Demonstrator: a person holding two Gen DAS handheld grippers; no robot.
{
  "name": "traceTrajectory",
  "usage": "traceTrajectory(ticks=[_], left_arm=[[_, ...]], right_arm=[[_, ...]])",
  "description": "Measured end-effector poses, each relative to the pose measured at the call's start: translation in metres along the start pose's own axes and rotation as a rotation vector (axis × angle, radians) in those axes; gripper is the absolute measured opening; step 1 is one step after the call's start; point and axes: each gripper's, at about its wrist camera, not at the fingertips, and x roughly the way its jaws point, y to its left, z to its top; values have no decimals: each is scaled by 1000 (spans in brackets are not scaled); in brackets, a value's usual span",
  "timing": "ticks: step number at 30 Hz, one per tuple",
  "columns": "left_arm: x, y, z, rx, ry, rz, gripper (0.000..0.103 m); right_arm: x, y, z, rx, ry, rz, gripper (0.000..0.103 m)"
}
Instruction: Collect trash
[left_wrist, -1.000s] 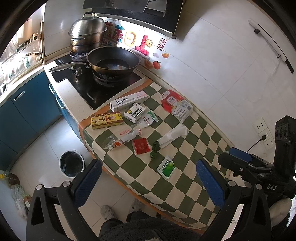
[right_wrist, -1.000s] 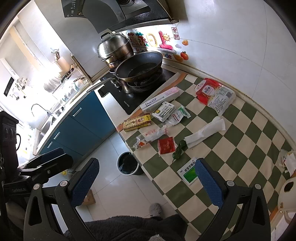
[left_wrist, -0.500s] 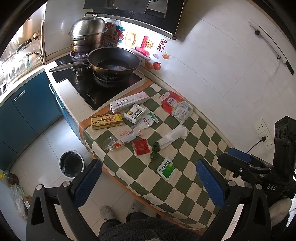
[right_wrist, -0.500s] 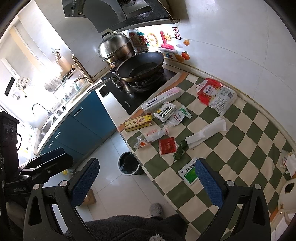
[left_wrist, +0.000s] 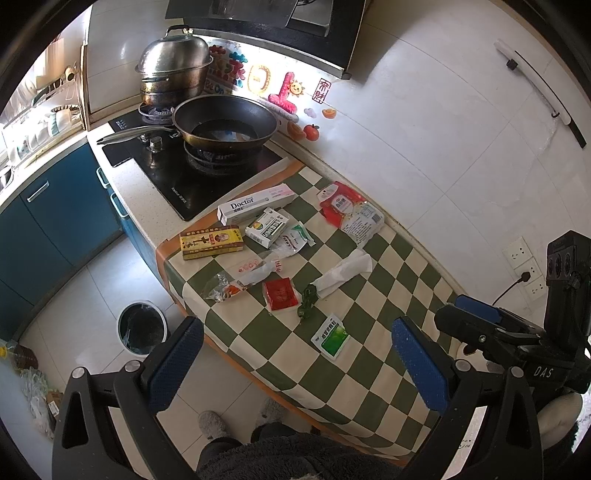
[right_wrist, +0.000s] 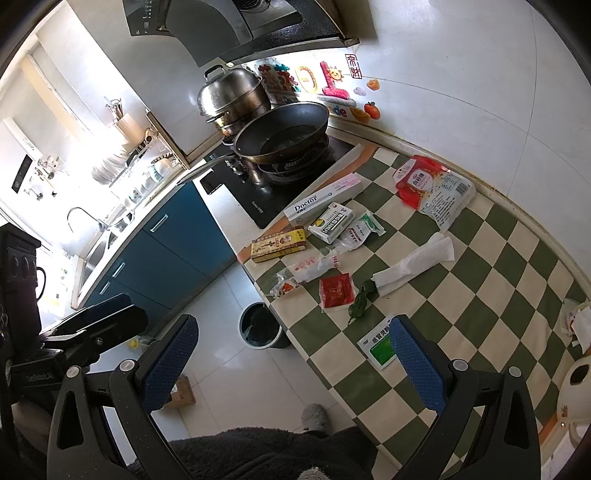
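Trash lies on a green-checked tablecloth (left_wrist: 369, 354): a green sachet (left_wrist: 330, 336), a red packet (left_wrist: 280, 293), a dark green wrapper (left_wrist: 306, 301), a white tissue (left_wrist: 345, 273), clear wrappers (left_wrist: 236, 282), a yellow box (left_wrist: 211, 242), a white "Doctor" box (left_wrist: 255, 205), a small medicine box (left_wrist: 266, 232) and a red-white bag (left_wrist: 351, 214). A small bin (left_wrist: 142, 328) stands on the floor left of the table. My left gripper (left_wrist: 295, 362) is open and empty, held high over the table's near edge. My right gripper (right_wrist: 291, 365) is open and empty; one of its fingertips (right_wrist: 413, 354) overlaps the sachet (right_wrist: 380, 345) in view.
A black wok (left_wrist: 225, 123) and a steel steamer pot (left_wrist: 173, 70) sit on the stove behind the table. Blue cabinets (left_wrist: 55, 210) run along the left. A wall socket (left_wrist: 524, 266) with a plug is at right. The bin also shows in the right wrist view (right_wrist: 260, 325).
Both grippers have drifted slightly, so the table appears a little shifted in view. Nothing was grasped or moved.
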Motion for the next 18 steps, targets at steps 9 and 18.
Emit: traceTrajectory(ticks=[9,18], left_arm=[[5,-4,5,3,5,6,103],[73,39,14,142,-55,490,103]], right_arm=[[8,7,0,9,-2,0,103],[65,-6,-6,134,7,-257,103]])
